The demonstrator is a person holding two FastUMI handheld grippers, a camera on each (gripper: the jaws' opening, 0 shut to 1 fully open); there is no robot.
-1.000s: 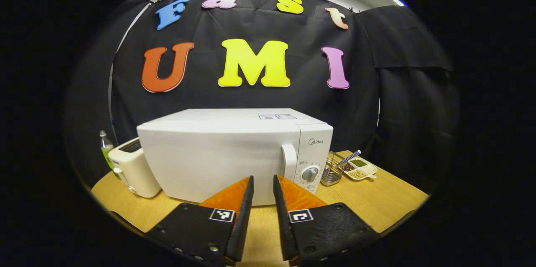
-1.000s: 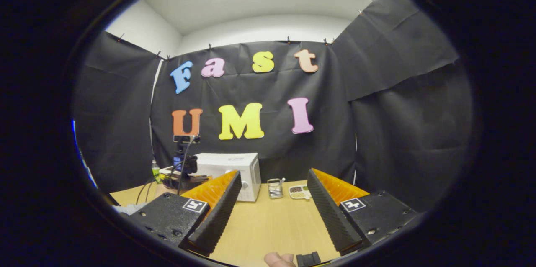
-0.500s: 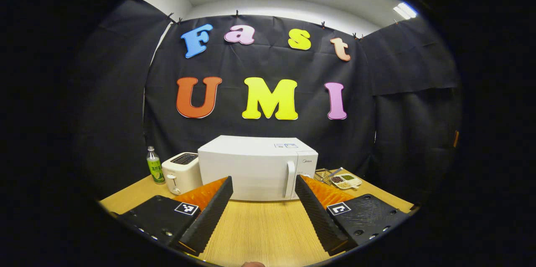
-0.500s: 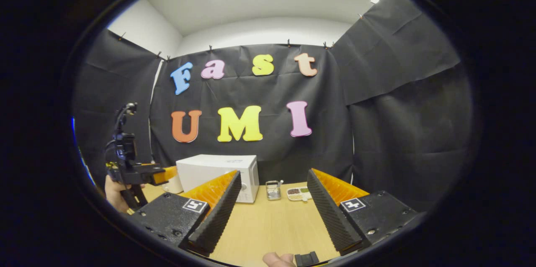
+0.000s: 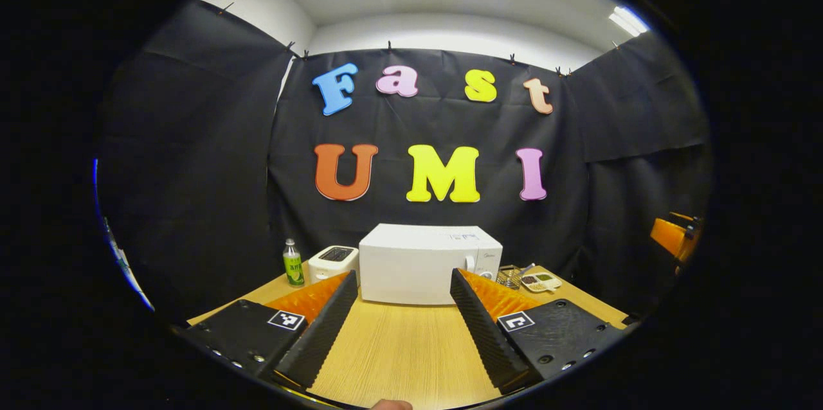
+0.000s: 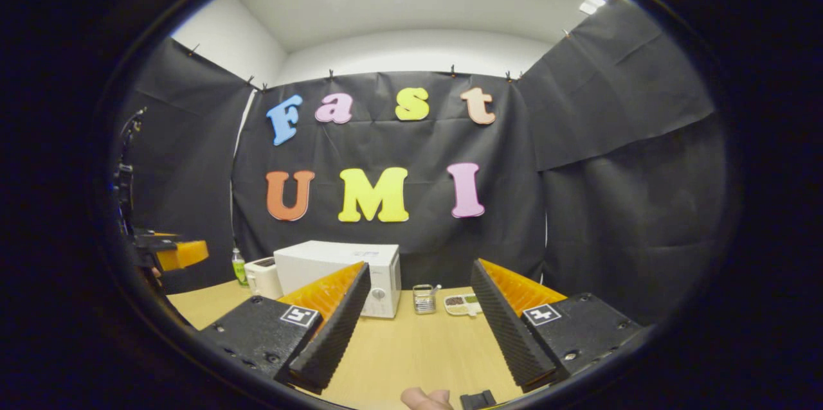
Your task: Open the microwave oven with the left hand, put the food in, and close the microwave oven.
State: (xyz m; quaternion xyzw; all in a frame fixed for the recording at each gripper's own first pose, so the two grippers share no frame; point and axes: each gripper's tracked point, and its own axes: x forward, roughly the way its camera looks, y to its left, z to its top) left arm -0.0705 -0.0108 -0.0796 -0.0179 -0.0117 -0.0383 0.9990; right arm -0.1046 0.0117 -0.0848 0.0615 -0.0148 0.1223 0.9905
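The wooden worktop [image 5: 405, 352] runs forward under both tools to the black cloth wall. At its far end, straight ahead of the left tool [image 5: 402, 281], stands the white microwave oven [image 5: 421, 265] with its door closed; in the right gripper view the microwave oven [image 6: 334, 265] sits ahead and to the left of the right tool [image 6: 418, 275], with its dial panel facing that camera. Both tools are well apart from the oven.

Just left of the oven stands a white toaster [image 5: 331, 262], and left of that a small green-labelled bottle [image 5: 293, 263]. Right of the oven, ahead of the left tool's right finger, is a wire basket [image 5: 509, 276], and beside it a white divided dish of food [image 5: 541, 281] holding dark, green and pale portions; the same dish of food [image 6: 461, 304] lies ahead between the right tool's fingers.

The left tool is spread wide with nothing between its fingers. The right tool is likewise wide and holds nothing. A fingertip [image 6: 427, 398] of the holding hand shows at the bottom of the right gripper view.
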